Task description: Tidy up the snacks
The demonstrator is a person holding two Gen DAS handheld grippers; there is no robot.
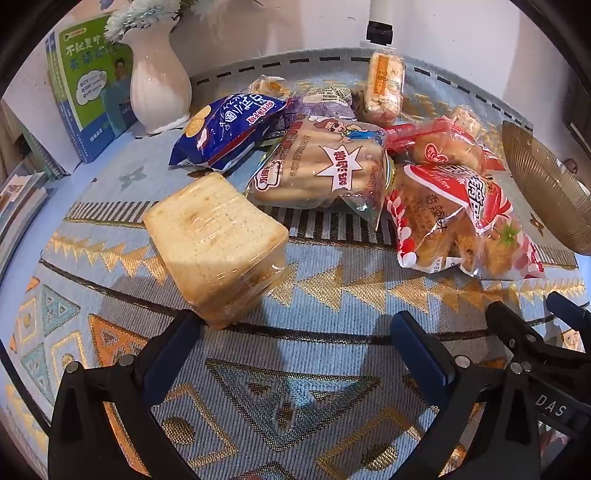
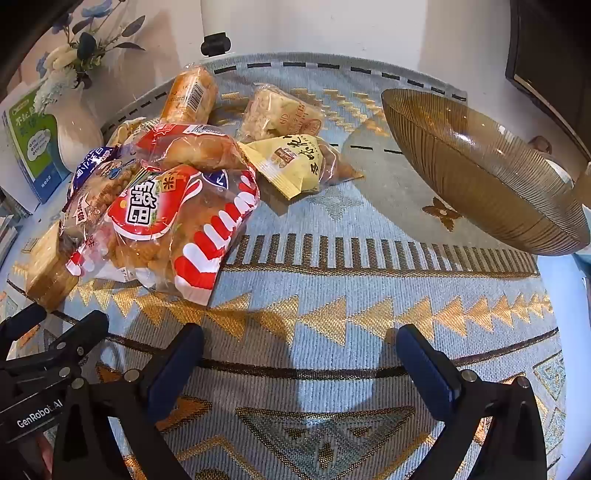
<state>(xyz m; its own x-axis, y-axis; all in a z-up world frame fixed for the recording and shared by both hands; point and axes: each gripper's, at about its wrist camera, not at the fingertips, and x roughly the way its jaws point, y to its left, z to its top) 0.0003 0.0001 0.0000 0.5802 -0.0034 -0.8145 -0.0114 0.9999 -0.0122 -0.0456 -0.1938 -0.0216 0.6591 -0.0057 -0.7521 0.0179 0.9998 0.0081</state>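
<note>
A heap of wrapped snacks lies on a patterned cloth. Nearest the left gripper (image 1: 295,325) sits a clear pack of sliced toast (image 1: 218,243), just beyond its left finger. Behind it are a blue bag (image 1: 229,129), a pack of bread sticks (image 1: 321,166) and a red-and-white bag (image 1: 461,221). In the right wrist view the red-and-white bag (image 2: 177,221) lies left of a yellow packet (image 2: 295,166). A ribbed amber glass bowl (image 2: 480,173) stands at the right. The right gripper (image 2: 299,339) hovers over bare cloth. Both grippers are open and hold nothing.
A white vase (image 1: 159,81) with flowers and a green book (image 1: 92,92) stand at the back left. A white post with a black clamp (image 1: 380,33) rises at the table's far edge. The right gripper's body (image 1: 535,350) shows beside the left one.
</note>
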